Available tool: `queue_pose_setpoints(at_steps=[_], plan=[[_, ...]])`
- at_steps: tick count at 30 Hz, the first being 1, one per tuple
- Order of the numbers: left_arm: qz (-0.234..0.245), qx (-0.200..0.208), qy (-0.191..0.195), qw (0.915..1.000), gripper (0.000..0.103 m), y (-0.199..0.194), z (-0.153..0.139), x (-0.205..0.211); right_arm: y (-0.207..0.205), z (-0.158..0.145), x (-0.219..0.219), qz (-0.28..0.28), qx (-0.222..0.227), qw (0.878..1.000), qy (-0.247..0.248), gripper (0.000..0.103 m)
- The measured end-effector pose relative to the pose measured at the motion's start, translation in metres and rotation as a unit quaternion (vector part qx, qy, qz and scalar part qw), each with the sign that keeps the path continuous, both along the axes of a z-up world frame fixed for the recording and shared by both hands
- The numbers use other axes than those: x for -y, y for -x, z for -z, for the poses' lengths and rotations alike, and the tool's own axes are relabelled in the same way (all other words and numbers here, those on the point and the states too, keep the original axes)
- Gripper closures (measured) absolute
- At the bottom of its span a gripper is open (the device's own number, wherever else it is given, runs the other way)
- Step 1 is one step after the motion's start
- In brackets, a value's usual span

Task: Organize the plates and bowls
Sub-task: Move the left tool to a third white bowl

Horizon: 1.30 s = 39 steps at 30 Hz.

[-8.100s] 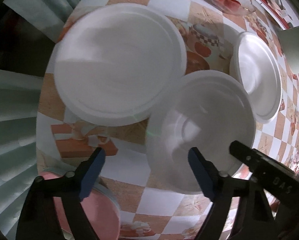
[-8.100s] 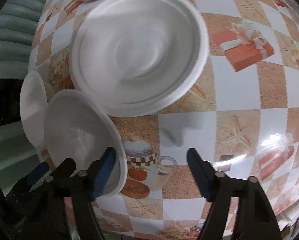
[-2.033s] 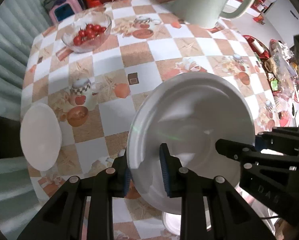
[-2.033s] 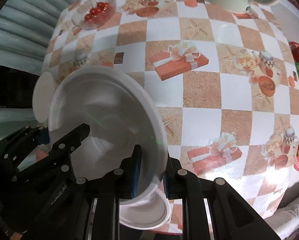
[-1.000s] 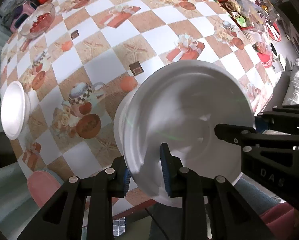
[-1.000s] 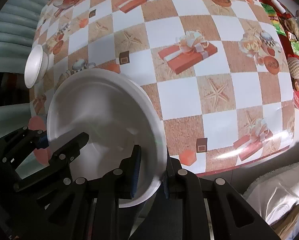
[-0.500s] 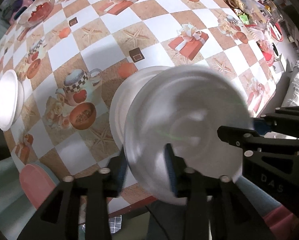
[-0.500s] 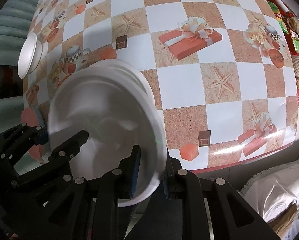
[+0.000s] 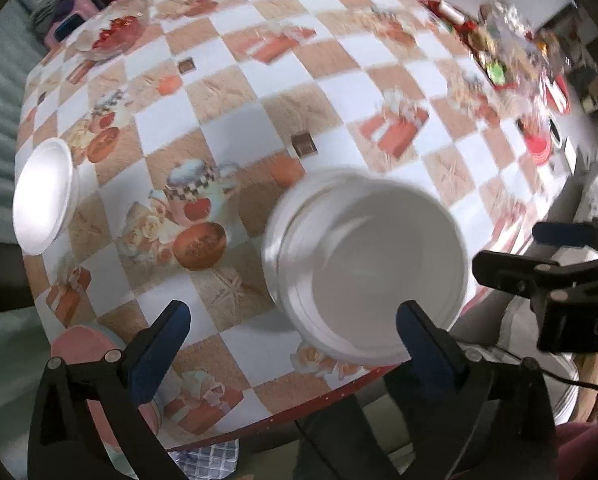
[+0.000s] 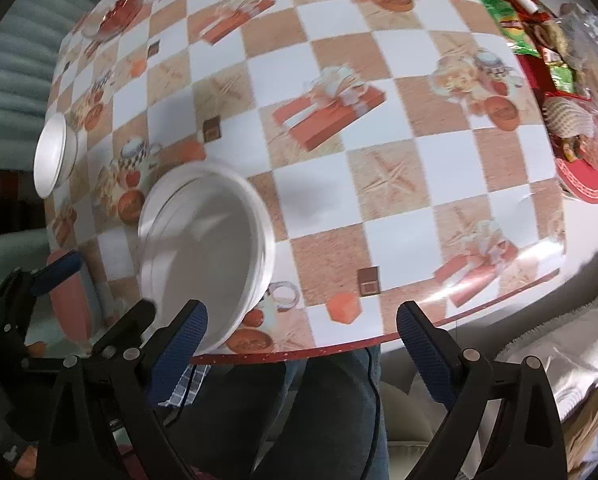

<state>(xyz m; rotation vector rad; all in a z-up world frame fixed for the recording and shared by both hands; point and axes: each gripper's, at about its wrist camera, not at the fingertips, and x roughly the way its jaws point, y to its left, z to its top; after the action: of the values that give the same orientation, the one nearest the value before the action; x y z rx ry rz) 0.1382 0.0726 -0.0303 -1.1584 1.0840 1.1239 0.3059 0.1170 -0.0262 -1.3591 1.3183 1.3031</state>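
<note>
Plates (image 9: pixel 363 268), white and stacked, lie near the table edge (image 9: pixel 299 412).

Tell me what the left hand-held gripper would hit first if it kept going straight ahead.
Most likely the stacked white plates. The left hand-held gripper is open, and the stack at the table's near edge sits just ahead between its fingers. Depth is hard to judge through the fisheye.
</note>
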Motion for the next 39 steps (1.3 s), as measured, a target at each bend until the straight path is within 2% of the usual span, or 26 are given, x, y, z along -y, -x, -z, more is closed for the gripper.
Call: queue_pose_setpoints(at_steps=[8,15,20,26,32,39], plan=[[-0.06,0.042,-0.02,0.9971,0.0,0.038,-0.02,0.0,-0.001,-0.025,-0.015,0.007,0.004,1.0,-0.023,0.007],[-0.136,0.065,-0.012,0.9885,0.0,0.089,-0.019,0.018,0.02,-0.033,-0.027,-0.012,0.003,1.0,-0.025,0.007],[-0.173,0.058,-0.007,0.9832,0.0,0.117,-0.016,0.03,0.047,-0.036,-0.032,-0.041,0.003,0.999,-0.03,0.007],[-0.211,0.054,-0.013,0.9759,0.0,0.149,-0.016,0.039,0.056,-0.027,-0.041,-0.055,0.028,0.998,-0.017,0.007],[-0.235,0.051,-0.013,0.9704,0.0,0.172,-0.015,0.036,0.074,-0.029,-0.045,-0.079,0.034,0.996,-0.015,0.007],[-0.262,0.047,-0.034,0.9633,0.0,0.202,-0.032,0.024,0.13,-0.039,-0.059,-0.127,0.015,0.991,-0.024,0.007]])
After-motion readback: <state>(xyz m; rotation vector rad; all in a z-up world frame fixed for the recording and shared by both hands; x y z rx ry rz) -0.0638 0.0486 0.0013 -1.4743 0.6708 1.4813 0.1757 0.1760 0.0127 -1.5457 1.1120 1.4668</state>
